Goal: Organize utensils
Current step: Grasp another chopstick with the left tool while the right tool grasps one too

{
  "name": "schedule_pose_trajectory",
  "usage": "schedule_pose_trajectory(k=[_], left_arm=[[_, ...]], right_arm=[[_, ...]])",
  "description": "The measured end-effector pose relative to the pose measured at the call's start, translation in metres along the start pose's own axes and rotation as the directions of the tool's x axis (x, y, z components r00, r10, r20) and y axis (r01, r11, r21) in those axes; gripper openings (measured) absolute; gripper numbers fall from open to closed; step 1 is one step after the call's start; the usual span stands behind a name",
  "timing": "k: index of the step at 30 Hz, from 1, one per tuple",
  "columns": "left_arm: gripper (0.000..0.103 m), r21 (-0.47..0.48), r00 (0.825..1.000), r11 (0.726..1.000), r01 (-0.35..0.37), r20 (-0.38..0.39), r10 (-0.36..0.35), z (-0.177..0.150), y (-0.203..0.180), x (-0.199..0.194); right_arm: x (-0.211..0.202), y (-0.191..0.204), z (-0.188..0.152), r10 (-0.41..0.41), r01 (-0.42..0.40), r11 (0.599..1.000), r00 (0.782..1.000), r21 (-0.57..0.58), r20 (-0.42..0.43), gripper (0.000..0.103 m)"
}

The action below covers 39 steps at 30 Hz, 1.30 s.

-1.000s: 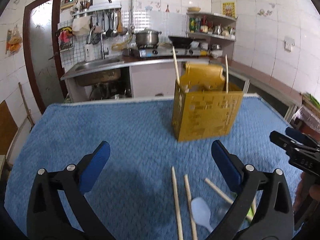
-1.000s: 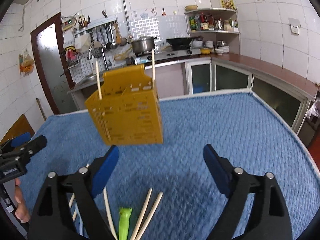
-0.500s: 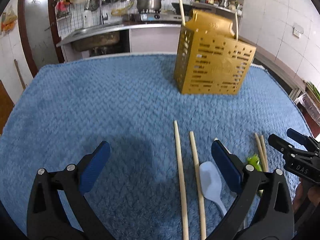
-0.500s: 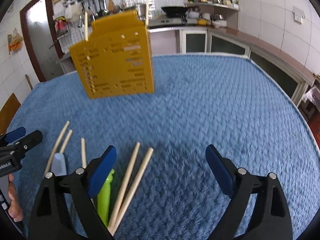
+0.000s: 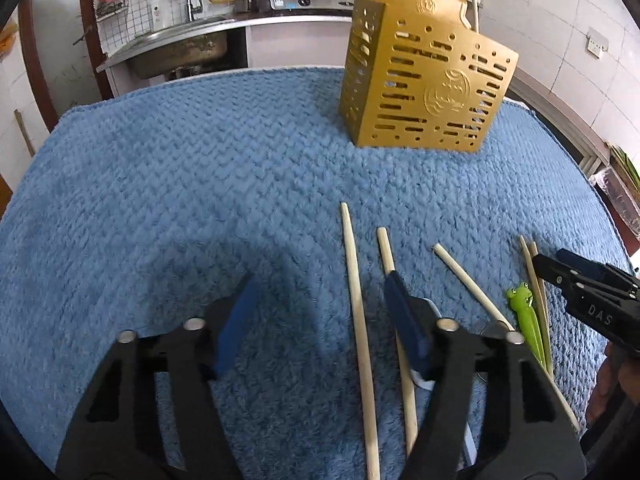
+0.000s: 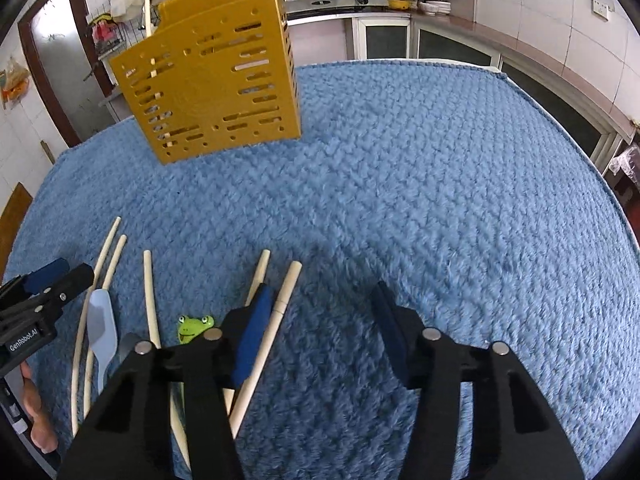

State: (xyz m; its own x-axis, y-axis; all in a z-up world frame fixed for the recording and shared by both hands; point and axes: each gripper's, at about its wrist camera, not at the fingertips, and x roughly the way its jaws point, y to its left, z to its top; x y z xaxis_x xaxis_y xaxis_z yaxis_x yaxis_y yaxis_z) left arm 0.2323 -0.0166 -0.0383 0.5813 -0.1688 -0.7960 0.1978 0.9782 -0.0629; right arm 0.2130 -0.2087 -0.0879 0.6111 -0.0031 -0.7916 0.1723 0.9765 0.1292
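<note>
A yellow slotted utensil holder (image 5: 424, 92) (image 6: 212, 84) stands at the back of the blue cloth, with two chopsticks upright in it. Several loose chopsticks, a pale blue spoon (image 6: 102, 324) and a green frog-headed utensil (image 5: 524, 312) (image 6: 194, 326) lie near the front. My left gripper (image 5: 320, 316) hangs low over them, its jaws closing. One chopstick (image 5: 356, 320) lies between them, untouched by the pads. My right gripper (image 6: 322, 324) is closing too, with a thicker chopstick (image 6: 280, 312) just inside its left pad and nothing gripped.
The blue towel (image 5: 200, 200) covers the whole table. A kitchen counter with a sink (image 5: 180, 48), a stove and shelves runs behind it. A person's hand (image 6: 34, 412) shows at the left edge of the right wrist view.
Both grippers have dropped toward the cloth and tipped downward. Their jaws have narrowed from wide open. The loose utensils now lie right under the fingers.
</note>
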Motion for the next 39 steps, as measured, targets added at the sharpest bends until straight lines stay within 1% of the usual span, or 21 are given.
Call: schedule_pose_trajectory(k=[1,2,3,4,5,7,8,10,12,18,21,23,25,27,28,31,34,36,37,39], left_arm=[[0.049,0.001,1.000,1.000,0.004,-0.011,-0.004,0.001,0.000,0.002],[0.047,-0.001,1.000,1.000,0.007,-0.020,-0.007,0.001,-0.001,0.004],[0.044,-0.005,1.000,1.000,0.012,-0.027,-0.012,0.002,-0.001,0.007],[0.043,-0.006,1.000,1.000,0.012,-0.029,-0.012,0.003,-0.001,0.008],[0.042,-0.006,0.999,1.000,0.011,-0.031,-0.011,0.005,-0.001,0.009],[0.035,0.000,0.999,1.000,0.005,-0.040,-0.005,0.007,-0.003,0.013],[0.035,0.004,0.999,1.000,0.001,-0.042,-0.001,0.008,-0.004,0.014],[0.029,0.012,0.999,1.000,-0.001,-0.048,0.001,0.011,-0.006,0.016],[0.027,0.013,0.998,1.000,0.001,-0.058,-0.001,0.015,-0.007,0.019],[0.026,0.028,0.997,0.999,-0.024,-0.067,0.026,0.023,-0.014,0.026],[0.020,0.038,0.997,0.998,-0.043,-0.062,0.045,0.026,-0.018,0.029],[0.015,0.039,0.997,0.998,-0.040,-0.061,0.043,0.029,-0.019,0.030],[0.011,0.037,0.997,0.999,-0.036,-0.061,0.038,0.029,-0.017,0.030],[0.009,0.029,0.998,0.999,-0.022,-0.062,0.024,0.029,-0.015,0.029],[0.009,0.025,0.998,1.000,-0.014,-0.063,0.016,0.029,-0.013,0.029],[0.009,0.018,0.998,1.000,0.001,-0.067,0.000,0.029,-0.009,0.029],[0.008,0.013,0.997,1.000,0.003,-0.073,-0.002,0.028,-0.008,0.027],[0.007,0.019,0.997,1.000,0.003,-0.081,-0.002,0.026,-0.009,0.026],[0.006,0.024,0.996,1.000,0.002,-0.087,0.000,0.026,-0.009,0.025],[0.006,0.025,0.996,1.000,0.007,-0.091,-0.004,0.022,-0.008,0.022]], right_arm=[[0.000,0.001,0.001,-0.003,0.003,1.000,1.000,0.000,-0.006,0.046],[0.001,0.002,0.002,0.000,0.000,1.000,1.000,0.000,-0.012,0.038],[0.002,0.005,0.004,0.013,-0.013,1.000,1.000,0.002,-0.025,0.035],[0.002,0.007,0.006,0.007,-0.007,1.000,1.000,0.000,-0.029,0.032],[0.003,0.010,0.007,0.015,-0.015,1.000,0.999,-0.005,-0.034,0.023],[0.004,0.013,0.008,0.015,-0.015,1.000,0.999,-0.004,-0.045,0.022],[0.004,0.015,0.009,0.008,-0.008,1.000,0.999,-0.012,-0.048,0.022],[0.005,0.017,0.010,0.003,-0.004,1.000,0.998,-0.013,-0.056,0.022],[0.005,0.018,0.011,0.007,-0.007,1.000,0.998,-0.009,-0.070,0.022],[0.007,0.021,0.017,-0.011,0.009,1.000,0.995,-0.020,-0.101,0.022],[0.012,0.022,0.024,-0.016,0.013,1.000,0.994,-0.026,-0.105,0.022],[0.014,0.023,0.027,-0.022,0.019,0.999,0.994,-0.031,-0.105,0.021],[0.016,0.023,0.029,-0.024,0.021,0.999,0.994,-0.035,-0.103,0.016],[0.014,0.019,0.029,-0.007,0.005,1.000,0.994,-0.020,-0.106,0.010],[0.013,0.017,0.029,0.008,-0.009,1.000,0.994,-0.009,-0.106,0.010],[0.013,0.008,0.028,0.053,-0.050,0.998,0.993,0.029,-0.110,0.010],[0.010,0.007,0.028,0.056,-0.053,0.998,0.992,0.033,-0.112,0.010],[0.009,0.003,0.027,0.084,-0.077,0.995,0.990,0.065,-0.118,0.014],[0.011,0.002,0.027,0.096,-0.087,0.994,0.986,0.072,-0.133,0.014],[0.009,0.004,0.025,0.090,-0.082,0.995,0.986,0.059,-0.140,0.014]])
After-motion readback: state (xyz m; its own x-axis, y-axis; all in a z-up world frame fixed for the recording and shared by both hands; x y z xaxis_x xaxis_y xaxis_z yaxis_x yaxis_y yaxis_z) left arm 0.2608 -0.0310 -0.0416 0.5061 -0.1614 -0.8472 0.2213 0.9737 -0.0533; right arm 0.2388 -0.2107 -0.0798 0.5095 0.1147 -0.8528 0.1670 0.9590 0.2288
